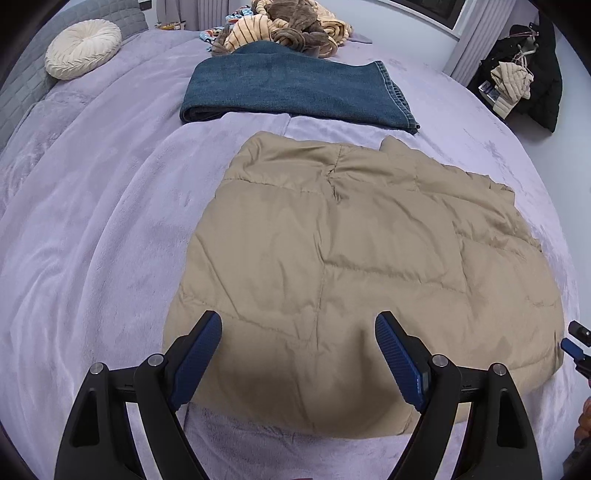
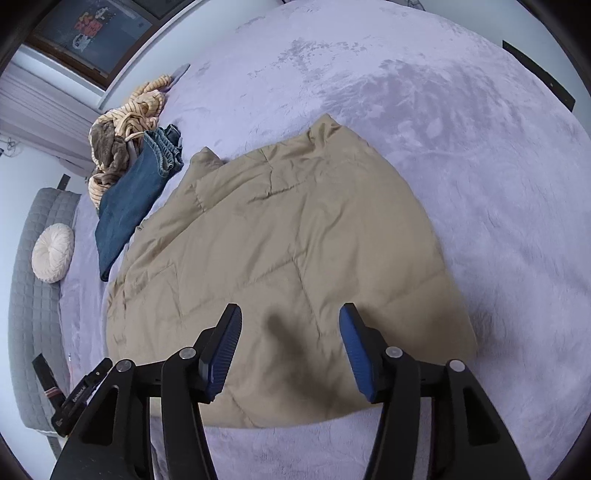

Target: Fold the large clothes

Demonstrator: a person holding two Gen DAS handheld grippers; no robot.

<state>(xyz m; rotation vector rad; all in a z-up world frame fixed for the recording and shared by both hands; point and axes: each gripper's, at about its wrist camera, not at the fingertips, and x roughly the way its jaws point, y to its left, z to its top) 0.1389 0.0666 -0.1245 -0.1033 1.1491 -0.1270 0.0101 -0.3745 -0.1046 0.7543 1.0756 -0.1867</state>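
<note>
Two grippers hang above a lavender plush bedspread point(image 1: 92, 221), and both have their jaws apart with nothing between the blue ribbed pads. The left gripper point(image 1: 298, 360) stands over the near edge of a tan quilted puffer garment point(image 1: 351, 258), which lies spread flat on the bed, folded over, with its near edge rounded. The right gripper point(image 2: 290, 352) hangs over the near part of the same garment and does not touch it. Just beyond the tan garment lie folded dark blue denim jeans point(image 1: 288, 92). Farther away is a heap of striped and brown clothes point(image 1: 291, 26). At the far left rests a round cream pleated cushion point(image 1: 83, 48)
</note>
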